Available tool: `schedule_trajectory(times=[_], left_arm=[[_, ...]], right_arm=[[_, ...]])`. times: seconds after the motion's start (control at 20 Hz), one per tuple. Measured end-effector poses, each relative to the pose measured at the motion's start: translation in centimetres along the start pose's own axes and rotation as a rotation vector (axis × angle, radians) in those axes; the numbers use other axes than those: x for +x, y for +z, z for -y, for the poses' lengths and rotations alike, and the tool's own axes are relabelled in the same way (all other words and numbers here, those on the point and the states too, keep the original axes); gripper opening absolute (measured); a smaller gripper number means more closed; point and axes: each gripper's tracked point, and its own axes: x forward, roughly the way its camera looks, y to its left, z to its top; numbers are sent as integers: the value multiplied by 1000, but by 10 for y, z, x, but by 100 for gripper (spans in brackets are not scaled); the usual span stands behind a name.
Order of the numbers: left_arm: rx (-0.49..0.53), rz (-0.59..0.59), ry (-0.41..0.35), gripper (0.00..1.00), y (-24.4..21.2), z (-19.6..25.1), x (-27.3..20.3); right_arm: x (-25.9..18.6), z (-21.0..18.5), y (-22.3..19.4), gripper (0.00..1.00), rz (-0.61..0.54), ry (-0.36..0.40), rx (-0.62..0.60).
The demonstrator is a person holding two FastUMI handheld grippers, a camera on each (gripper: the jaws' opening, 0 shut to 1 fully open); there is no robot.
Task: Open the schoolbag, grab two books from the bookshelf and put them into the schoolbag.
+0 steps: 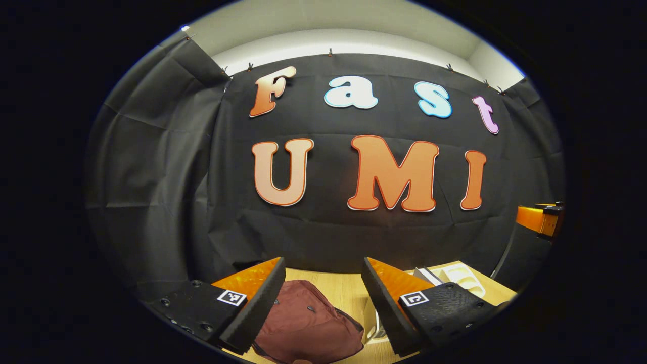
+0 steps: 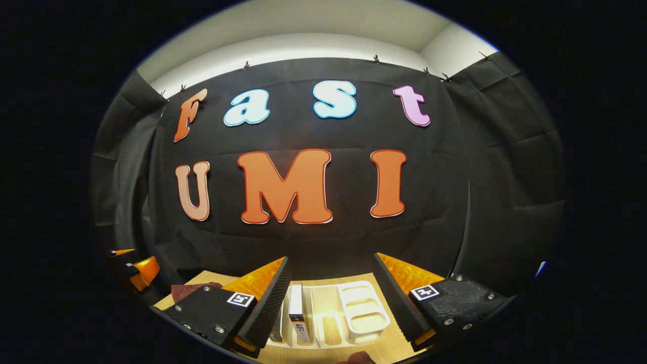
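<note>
Both grippers — left gripper (image 1: 323, 303), right gripper (image 2: 331, 303) — are wide open, holding nothing, above the wooden desk (image 1: 343, 290). Soft dark-red cloth schoolbag (image 1: 308, 323) lies near its front edge — white plastic bookshelf (image 2: 361, 308) beside.

A light wooden table (image 1: 349, 296) carries everything and runs back to the black cloth wall. In the left gripper view, a dark red schoolbag (image 1: 308, 326) lies slumped on the table, with a bare strip of wood between it and the far edge. A white bookshelf (image 1: 457, 277) rests on the table toward the far right corner. In the right gripper view, this white bookshelf (image 2: 361, 306) lies flat on the wood near the far edge, a book (image 2: 298, 313) standing upright in one of its slots. The schoolbag (image 2: 189, 290) lies near the far left corner.
</note>
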Motion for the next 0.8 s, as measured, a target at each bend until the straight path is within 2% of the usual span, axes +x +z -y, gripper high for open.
schedule_trajectory(times=[0.5,0.55,0.6,0.8], left_arm=[[-1,7,-3,95,3,-2,2],[1,8,-1,95,2,-2,2],[4,6,1,95,2,-2,2],[12,14,-4,95,4,-2,4]], right_arm=[[3,-4,-3,96,-10,4,-9],[4,-3,-3,100,-11,2,-8],[4,-2,-4,96,-9,-1,-9],[7,-2,-6,96,-14,-5,-19]])
